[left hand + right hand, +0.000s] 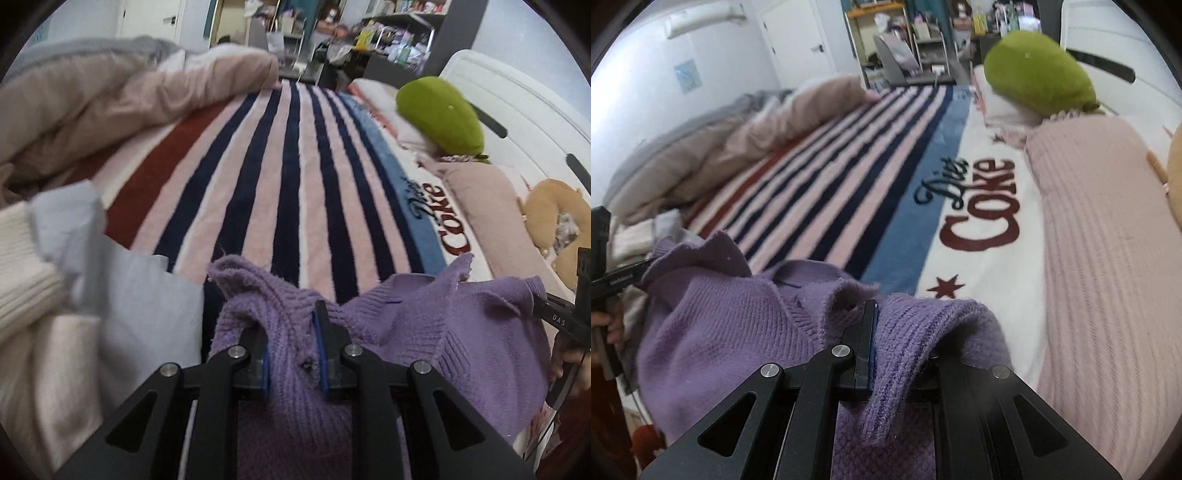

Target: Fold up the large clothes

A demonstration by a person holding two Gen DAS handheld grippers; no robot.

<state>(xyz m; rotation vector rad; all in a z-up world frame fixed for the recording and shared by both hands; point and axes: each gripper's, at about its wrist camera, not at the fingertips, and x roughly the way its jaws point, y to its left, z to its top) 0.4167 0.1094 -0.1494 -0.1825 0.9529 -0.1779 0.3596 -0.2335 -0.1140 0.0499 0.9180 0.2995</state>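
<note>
A purple knit sweater (424,325) hangs between my two grippers above the near end of a striped blanket (280,177). My left gripper (293,332) is shut on one bunched edge of the sweater. My right gripper (901,332) is shut on another edge of the sweater (731,325); the knit drapes over its right finger and hides it. Each gripper shows at the edge of the other's view: the right one (565,321) and the left one (613,280).
The striped blanket (827,192) with "Diet Coke" lettering covers the bed. A beige duvet (110,107) is piled at left. A green cushion (1038,74) and a pink pillow (1108,236) lie at right. Light blue and cream clothes (122,288) lie at near left.
</note>
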